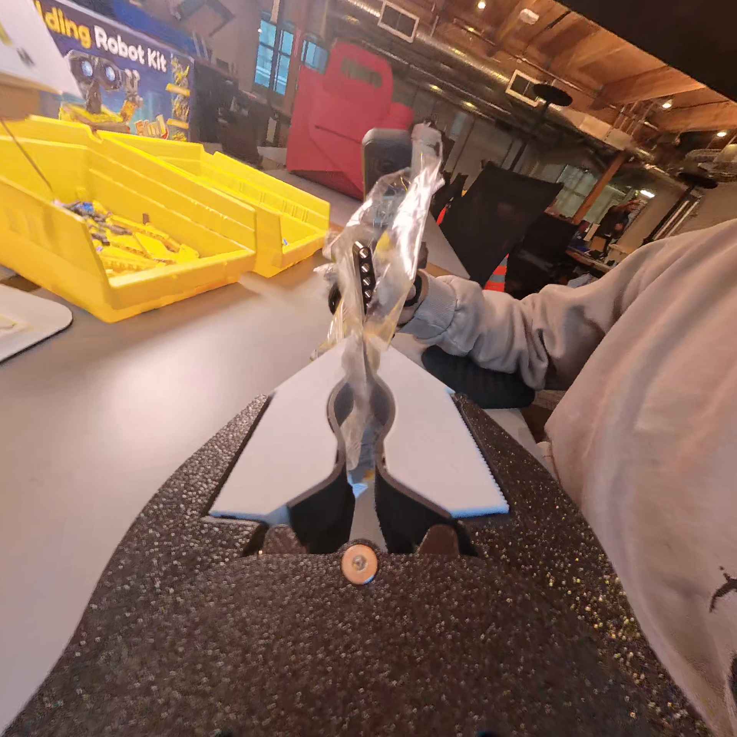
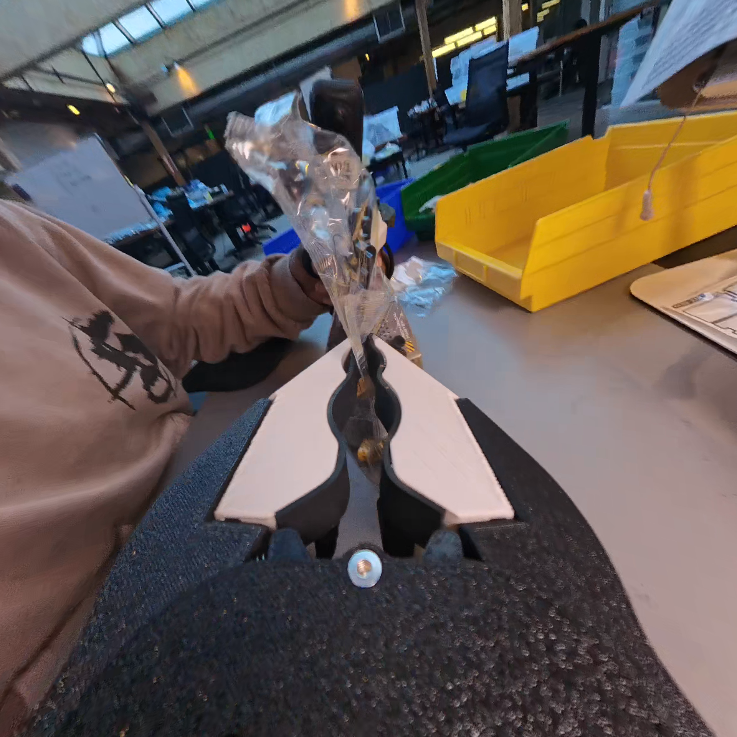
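Plastic bag (image 1: 383, 247), clear and crinkly, pinched in both pairs of tongs at once. Clamped by left tongs (image 1: 361, 359) at one end and by right tongs (image 2: 361, 347) at the other, up in the air above the grey table (image 1: 159, 399). Both pairs squeezed closed on the thin film, with a bit of bag tucked back into the gap between the white fingers (image 1: 303, 438).

To hold it well: squeeze on the flat film, not on the hard bits inside. Hold steady with both pairs, to stop slips. Go gently with such thin, floppy stuff.

Twisted and wrinkled, shiny in the light. Inside, just past the left tongs' tips, a black strip (image 1: 365, 275) with a row of holes. Down between the right tongs' fingers, small gold and dark pieces (image 2: 371, 446), too blurry to tell apart. Ahead and to the left of the left tongs, yellow bins (image 1: 179, 287), small parts in one. Ahead and a little right of the right tongs, more clear wrappers (image 2: 422, 279) lying on the table.
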A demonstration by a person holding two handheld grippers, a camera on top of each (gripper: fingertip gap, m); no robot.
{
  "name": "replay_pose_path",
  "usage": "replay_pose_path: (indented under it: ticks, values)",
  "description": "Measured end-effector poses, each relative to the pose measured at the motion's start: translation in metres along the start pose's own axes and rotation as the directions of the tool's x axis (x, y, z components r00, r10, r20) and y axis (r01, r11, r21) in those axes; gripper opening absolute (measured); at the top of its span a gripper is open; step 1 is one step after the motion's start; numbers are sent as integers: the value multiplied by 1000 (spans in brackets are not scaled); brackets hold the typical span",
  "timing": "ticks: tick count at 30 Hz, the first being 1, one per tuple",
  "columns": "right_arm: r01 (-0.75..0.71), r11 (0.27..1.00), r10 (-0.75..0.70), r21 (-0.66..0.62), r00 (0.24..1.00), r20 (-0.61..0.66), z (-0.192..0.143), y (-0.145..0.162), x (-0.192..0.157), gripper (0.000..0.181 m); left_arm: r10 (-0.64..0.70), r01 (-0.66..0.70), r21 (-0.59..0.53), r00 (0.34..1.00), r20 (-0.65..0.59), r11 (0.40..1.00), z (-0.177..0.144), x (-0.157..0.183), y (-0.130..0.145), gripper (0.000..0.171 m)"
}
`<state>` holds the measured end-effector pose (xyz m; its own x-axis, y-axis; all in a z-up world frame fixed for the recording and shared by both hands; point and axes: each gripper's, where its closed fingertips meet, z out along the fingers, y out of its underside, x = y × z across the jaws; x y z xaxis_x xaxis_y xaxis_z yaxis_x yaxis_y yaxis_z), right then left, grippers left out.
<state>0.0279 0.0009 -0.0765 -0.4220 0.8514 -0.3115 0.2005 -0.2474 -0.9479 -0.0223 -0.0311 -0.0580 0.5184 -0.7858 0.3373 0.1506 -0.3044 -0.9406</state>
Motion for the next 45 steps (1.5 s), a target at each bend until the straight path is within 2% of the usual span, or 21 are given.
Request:
replay_pose_path:
  ticks: [2, 4, 6, 7, 9, 10, 11, 12, 16, 17, 19, 21, 22, 23, 26, 30, 31, 33, 35, 41, 45]
  values:
    - [-19, 999, 18, 36, 999, 26, -3, -12, -9, 1, 44, -45, 8, 999, 14, 999, 2, 9, -13, 0]
    - [-11, 1000, 11, -11, 1000, 16, -4, -5, -9, 5, 84, -84, 10, 995, 58, 996, 2, 6, -12, 1]
    - [-46, 995, 47, -85, 999, 7, -3, 16, -1, 24, 51, -53, 13, 996, 79, 999, 2, -5, 3, 37]
    - [-62, 994, 63, -89, 998, 10, -2, 23, 2, 30, 12, -12, -5, 998, 57, 1000, 3, -7, 15, 43]
    - [-70, 995, 72, -69, 997, 36, 0, 22, 0, 36, -25, 26, -46, 1000, 6, 999, 9, -3, 33, 31]
    - [-43, 996, 45, -74, 999, 23, 1, 21, 0, 28, 4, -4, -61, 1000, 11, 998, 11, -2, 37, 20]
    - [9, 996, -10, -90, 1000, -2, 0, 21, 1, 5, 43, -42, -74, 999, 21, 996, 13, -1, 37, 2]
    - [57, 994, -59, -96, 998, -20, -1, 19, 1, 0, 69, -66, -85, 997, 36, 994, 13, -1, 35, 0]
    - [64, 998, -64, -15, 998, 5, -8, -6, -12, 0, 96, -94, -58, 995, 30, 994, 8, 13, 13, 0]
    - [60, 998, -60, -22, 998, 12, -10, -7, -15, 0, 114, -110, -80, 992, 47, 991, 7, 13, 14, 0]
    - [83, 989, -86, -123, 996, -21, -8, 10, -9, 5, 149, -129, -174, 983, 103, 976, 8, 4, 33, 0]
    - [113, 982, -123, -149, 990, -61, -7, 19, -1, 20, 101, -80, -171, 987, 122, 982, 7, -4, 42, 0]
    - [91, 988, -96, -121, 995, -38, -6, 15, -5, 19, 80, -62, -147, 990, 117, 987, 5, -3, 38, 0]
    - [84, 990, -87, -111, 996, -23, -7, 11, -8, 0, 85, -69, -140, 990, 113, 988, 2, -1, 33, 0]
    - [163, 981, -167, -102, 986, -25, -8, -1, -19, 0, 154, -138, -149, 983, 104, 979, -4, 14, 16, 0]
    - [189, 982, -189, -5, 982, -20, -15, -29, -35, 1, 226, -211, -129, 967, 119, 969, -20, 39, -11, 0]
    - [200, 979, -199, 34, 980, -29, -23, -37, -36, 2, 232, -218, -108, 963, 141, 970, -32, 44, -21, 0]
    - [209, 973, -203, 102, 977, -62, -43, -53, -38, 23, 225, -219, -52, 950, 216, 974, -64, 50, -45, 0]
    - [223, 967, -212, 125, 973, -93, -60, -55, -42, 25, 218, -221, -29, 920, 326, 975, -108, 54, -66, 0]
    - [189, 982, -186, 14, 974, -130, -68, -1, -42, 24, 138, -195, 5, 710, 691, 981, -282, 58, -113, 0]
    - [166, 985, -170, -38, 980, -105, -60, 18, -40, 24, -6, -111, 95, 620, 785, 989, -383, 44, -107, 0]
